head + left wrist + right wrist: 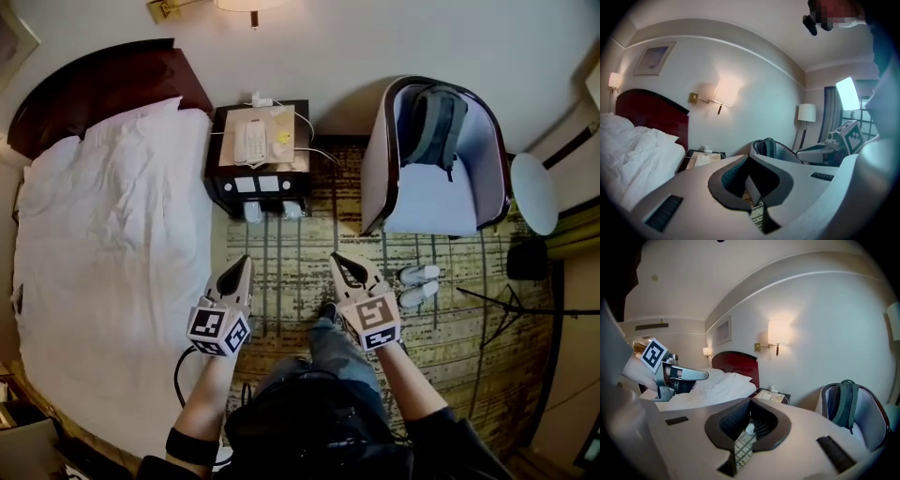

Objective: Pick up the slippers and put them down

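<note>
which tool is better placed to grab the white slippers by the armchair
Probably right. The right tool, shut and empty, is the nearer one to the slippers in front of the armchair. The left tool, also shut, is by the bed, with the right tool between it and them.

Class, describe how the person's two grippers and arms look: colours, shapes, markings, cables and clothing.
The left gripper and right gripper are pale grey tapered shells with black-lined jaws. Each carries a white cube printed with black square markers. A black cable loops from the left one. The left arm wears a black wristband.
</note>
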`<control>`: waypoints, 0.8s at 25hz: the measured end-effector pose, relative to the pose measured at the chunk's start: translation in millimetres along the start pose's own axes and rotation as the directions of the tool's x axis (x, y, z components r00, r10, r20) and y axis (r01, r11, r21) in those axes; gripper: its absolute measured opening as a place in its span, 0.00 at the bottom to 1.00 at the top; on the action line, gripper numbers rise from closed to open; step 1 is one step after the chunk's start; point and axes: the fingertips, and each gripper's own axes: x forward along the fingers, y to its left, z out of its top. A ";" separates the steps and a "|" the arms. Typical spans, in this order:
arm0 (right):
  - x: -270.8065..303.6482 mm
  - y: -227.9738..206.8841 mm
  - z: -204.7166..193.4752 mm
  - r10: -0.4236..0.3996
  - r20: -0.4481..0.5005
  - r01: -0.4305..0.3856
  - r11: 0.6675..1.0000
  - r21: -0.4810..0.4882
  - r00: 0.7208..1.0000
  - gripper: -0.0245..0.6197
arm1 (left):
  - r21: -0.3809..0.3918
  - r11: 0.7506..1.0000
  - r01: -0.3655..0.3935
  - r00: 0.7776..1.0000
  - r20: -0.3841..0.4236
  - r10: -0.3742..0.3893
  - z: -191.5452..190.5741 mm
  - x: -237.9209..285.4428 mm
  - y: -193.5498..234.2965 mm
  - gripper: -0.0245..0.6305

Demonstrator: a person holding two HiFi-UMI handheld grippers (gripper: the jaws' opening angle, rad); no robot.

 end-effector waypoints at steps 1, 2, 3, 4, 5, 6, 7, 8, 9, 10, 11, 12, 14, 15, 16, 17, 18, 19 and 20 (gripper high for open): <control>6.6 -6.1 0.9 0.008 -0.004 -0.008 1.000 0.009 1.000 0.05 | 0.003 1.000 -0.005 1.000 0.001 0.005 3.5 9.1 2.0 0.04; 13.9 -11.9 1.2 0.012 -0.008 -0.012 1.000 0.011 1.000 0.05 | 0.007 1.000 -0.009 1.000 0.002 0.009 6.7 16.8 4.8 0.04; 21.4 -17.4 1.2 0.011 -0.011 -0.011 1.000 0.007 1.000 0.05 | 0.012 1.000 -0.014 1.000 0.002 0.014 9.4 22.8 8.2 0.04; 28.2 -22.7 0.9 0.007 -0.013 -0.007 1.000 0.002 1.000 0.05 | 0.015 1.000 -0.019 1.000 0.000 0.019 11.2 27.2 12.0 0.04; 33.8 -27.4 0.1 0.002 -0.016 -0.002 1.000 0.002 1.000 0.05 | 0.019 1.000 -0.025 1.000 -0.004 0.025 12.7 30.1 15.8 0.04; 38.2 -30.9 0.2 -0.001 -0.018 0.001 1.000 0.007 1.000 0.05 | 0.023 0.999 -0.030 1.000 -0.007 0.030 14.2 32.2 19.8 0.04; 42.3 -33.1 2.1 0.002 -0.018 -0.001 1.000 0.015 1.000 0.05 | 0.025 0.999 -0.037 0.999 -0.009 0.037 16.3 34.3 24.2 0.04; 46.9 -34.6 5.3 0.006 -0.016 -0.006 1.000 0.019 1.000 0.05 | 0.026 0.999 -0.043 0.999 -0.008 0.044 19.0 36.7 29.1 0.04; 52.2 -36.5 8.7 0.010 -0.012 -0.010 1.000 0.019 1.000 0.05 | 0.024 0.998 -0.049 0.999 -0.006 0.049 22.3 39.4 34.3 0.04; 58.0 -38.6 12.1 0.012 -0.008 -0.012 1.000 0.018 1.000 0.05 | 0.024 0.998 -0.053 0.999 -0.004 0.054 26.0 42.4 39.6 0.04; 63.9 -40.3 15.6 0.013 -0.005 -0.013 1.000 0.018 1.000 0.05 | 0.025 0.998 -0.055 0.998 -0.003 0.055 29.6 45.4 45.0 0.04; 69.6 -41.2 19.1 0.013 -0.001 -0.013 1.000 0.021 1.000 0.05 | 0.028 0.998 -0.055 0.998 -0.002 0.055 32.6 48.0 50.6 0.04; 80.2 -40.0 25.8 0.008 0.007 -0.008 1.000 0.028 1.000 0.05 | 0.029 0.998 -0.049 0.999 -0.001 0.049 35.5 51.9 62.6 0.04; 85.9 -39.1 29.0 0.002 0.012 -0.002 1.000 0.027 1.000 0.05 | 0.027 0.999 -0.044 0.999 0.000 0.044 35.9 53.7 69.3 0.04; 92.3 -38.8 31.9 -0.008 0.018 0.007 1.000 0.022 1.000 0.05 | 0.026 0.999 -0.038 0.999 0.002 0.038 36.2 56.0 76.1 0.04; 99.3 -38.2 34.8 -0.018 0.024 0.018 1.000 0.016 1.000 0.05 | 0.028 0.999 -0.030 1.000 0.003 0.030 36.5 58.9 83.1 0.04; 106.9 -36.6 37.5 -0.027 0.029 0.027 1.000 0.012 0.999 0.05 | 0.031 0.999 -0.020 1.000 0.005 0.020 36.6 62.3 90.3 0.04; 114.7 -34.1 39.3 -0.036 0.032 0.036 0.999 0.011 0.999 0.05 | 0.033 0.999 -0.008 1.000 0.007 0.008 36.3 66.3 97.3 0.04; 122.0 -30.9 39.8 -0.045 0.029 0.044 0.999 0.015 0.999 0.05 | 0.033 0.999 0.007 1.000 0.007 -0.007 35.7 70.4 104.0 0.04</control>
